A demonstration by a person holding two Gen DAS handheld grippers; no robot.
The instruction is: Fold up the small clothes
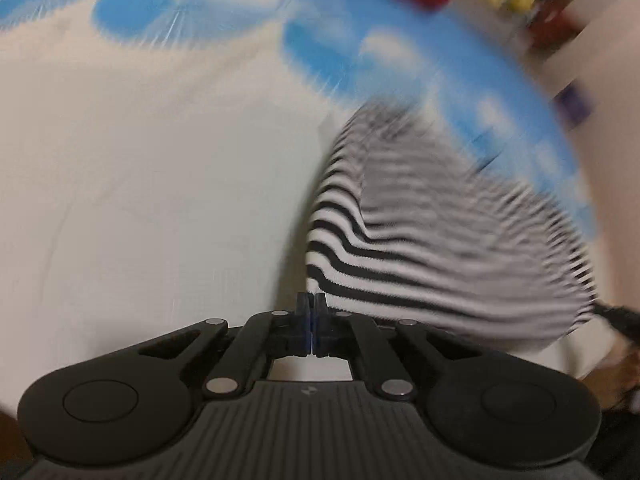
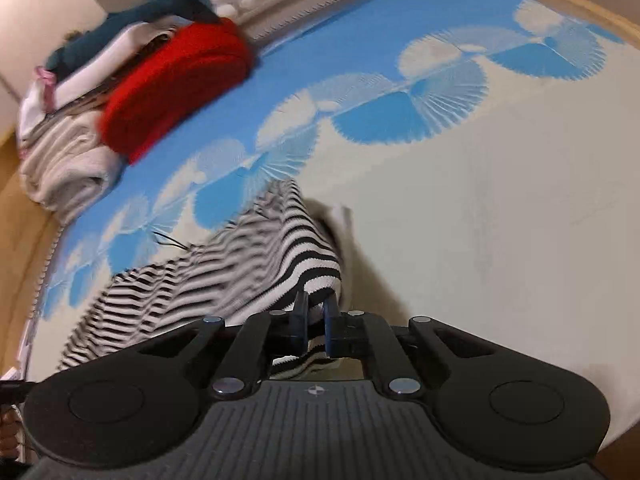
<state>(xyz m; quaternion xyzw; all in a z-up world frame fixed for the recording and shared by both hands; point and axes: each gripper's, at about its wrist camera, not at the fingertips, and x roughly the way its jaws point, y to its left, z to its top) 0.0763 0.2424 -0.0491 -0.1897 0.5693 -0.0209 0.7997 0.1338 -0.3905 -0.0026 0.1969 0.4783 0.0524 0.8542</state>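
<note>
Striped garment (image 2: 224, 264) is spread on the mat (image 2: 480, 200), below the red bundle (image 2: 176, 84). Its hem is clamped by the right hand-held gripper (image 2: 315, 308); the left hand-held gripper (image 1: 311, 312) is clenched at its corner, cloth barely caught, so slippage is risked.

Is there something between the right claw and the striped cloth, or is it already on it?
Nothing visible stands between them. The right claw is shut on an edge of the striped cloth, which lies on the blue and white mat.
</note>
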